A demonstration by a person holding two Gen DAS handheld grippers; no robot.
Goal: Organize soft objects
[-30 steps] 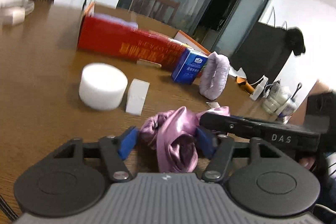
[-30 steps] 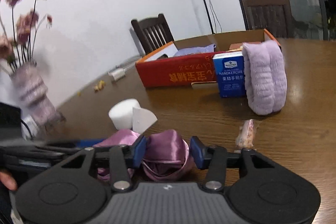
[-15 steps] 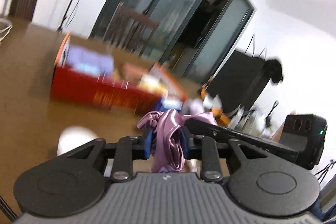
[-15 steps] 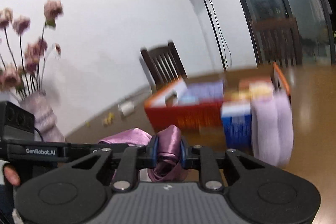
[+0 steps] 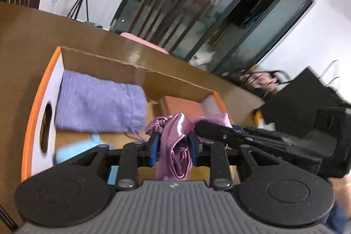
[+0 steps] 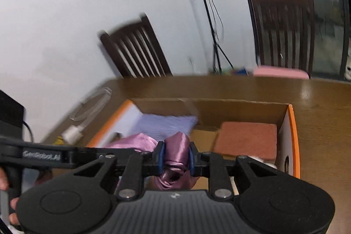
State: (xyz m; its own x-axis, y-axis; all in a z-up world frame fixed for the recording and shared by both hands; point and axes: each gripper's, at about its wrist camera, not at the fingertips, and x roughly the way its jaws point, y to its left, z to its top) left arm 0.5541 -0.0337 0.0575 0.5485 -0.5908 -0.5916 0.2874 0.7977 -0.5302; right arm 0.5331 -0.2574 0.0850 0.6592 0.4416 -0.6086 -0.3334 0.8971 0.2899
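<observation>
I have both grippers, left and right, jaws clamped on the pink satin cloth above the box; next I lower it and release.

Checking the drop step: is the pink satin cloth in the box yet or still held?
Still held. Both tools, left and right, are shut on the pink satin cloth, bunched above the open cardboard box, not resting inside.
</observation>
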